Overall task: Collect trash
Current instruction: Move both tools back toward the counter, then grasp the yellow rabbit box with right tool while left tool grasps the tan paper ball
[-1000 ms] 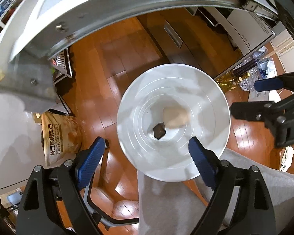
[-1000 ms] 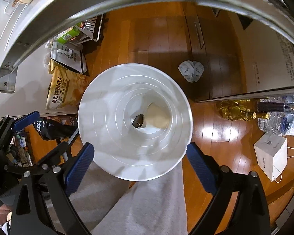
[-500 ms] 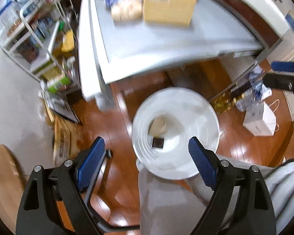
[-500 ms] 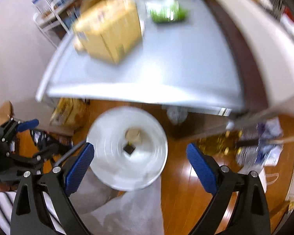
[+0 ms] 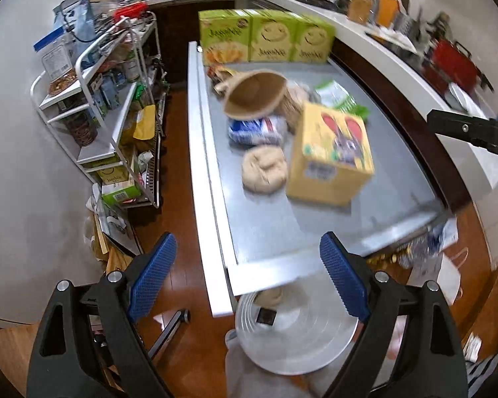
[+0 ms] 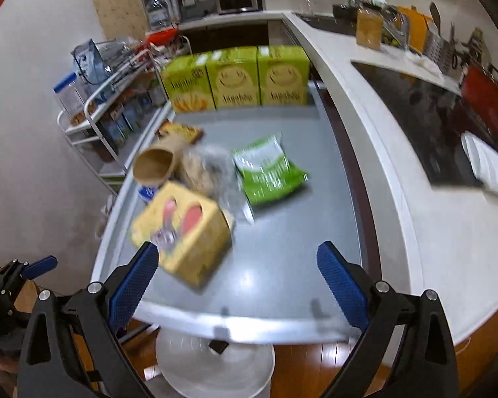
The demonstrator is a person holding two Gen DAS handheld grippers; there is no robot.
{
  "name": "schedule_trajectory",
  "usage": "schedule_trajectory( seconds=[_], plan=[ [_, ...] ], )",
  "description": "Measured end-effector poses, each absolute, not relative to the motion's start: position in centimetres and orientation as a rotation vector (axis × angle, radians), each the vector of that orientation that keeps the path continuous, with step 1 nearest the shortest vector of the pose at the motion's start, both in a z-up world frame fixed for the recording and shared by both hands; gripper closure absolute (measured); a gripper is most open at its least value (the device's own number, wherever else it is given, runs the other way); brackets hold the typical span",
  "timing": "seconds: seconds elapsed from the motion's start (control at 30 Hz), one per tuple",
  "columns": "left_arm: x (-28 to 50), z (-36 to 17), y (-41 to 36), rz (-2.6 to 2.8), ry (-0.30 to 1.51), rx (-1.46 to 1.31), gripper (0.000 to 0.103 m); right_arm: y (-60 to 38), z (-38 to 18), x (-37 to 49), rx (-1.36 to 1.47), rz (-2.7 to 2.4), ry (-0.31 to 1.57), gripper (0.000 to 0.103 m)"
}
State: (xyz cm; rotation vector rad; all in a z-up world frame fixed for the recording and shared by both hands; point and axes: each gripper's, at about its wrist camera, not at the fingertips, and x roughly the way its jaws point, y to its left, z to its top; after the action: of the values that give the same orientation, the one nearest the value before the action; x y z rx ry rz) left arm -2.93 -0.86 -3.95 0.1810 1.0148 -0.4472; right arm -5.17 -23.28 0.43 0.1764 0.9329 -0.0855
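A grey table [image 5: 315, 225] [image 6: 282, 265] holds a yellow carton [image 5: 332, 156] [image 6: 182, 229], a tipped brown paper cup [image 5: 254, 96] [image 6: 154, 165], a crumpled tan paper wad [image 5: 264, 169], a blue-and-white wrapper [image 5: 257, 129], a green snack bag [image 6: 269, 172] and a clear bag [image 6: 209, 169]. A white bin [image 5: 295, 335] [image 6: 215, 364] stands on the floor below the near edge, with a tan scrap and a dark scrap inside. My left gripper [image 5: 249, 282] and right gripper [image 6: 235, 285] are open and empty, above the table's near edge.
Three green boxes [image 5: 265, 36] [image 6: 235, 79] line the table's far end. A white wire rack [image 5: 106, 106] of goods stands left. A white counter [image 6: 431, 182] with a black cooktop runs along the right. Bags and bottles [image 5: 425, 252] lie on the wood floor.
Both grippers have swung up from looking down into the bin under the table to looking across the tabletop. Both stayed open and empty.
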Motion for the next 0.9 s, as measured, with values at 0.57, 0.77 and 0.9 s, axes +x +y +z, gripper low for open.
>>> schedule_trajectory(
  seconds=[0.57, 0.77, 0.9],
  plan=[
    [0.1, -4.3, 1.1, -0.363, 1.03, 0.103, 0.014, -17.1, -5.7, 3.4, 0.336, -0.092, 1.127, 0.008],
    [0.6, -4.7, 1.8, -0.357, 1.045, 0.075, 0.014, -16.1, -8.4, 5.0, 0.203, -0.094, 1.203, 0.013],
    [1.0, -5.3, 1.6, -0.374, 1.06, 0.079, 0.014, -19.2, -8.5, 3.6, 0.218, -0.076, 1.23, 0.018]
  ],
)
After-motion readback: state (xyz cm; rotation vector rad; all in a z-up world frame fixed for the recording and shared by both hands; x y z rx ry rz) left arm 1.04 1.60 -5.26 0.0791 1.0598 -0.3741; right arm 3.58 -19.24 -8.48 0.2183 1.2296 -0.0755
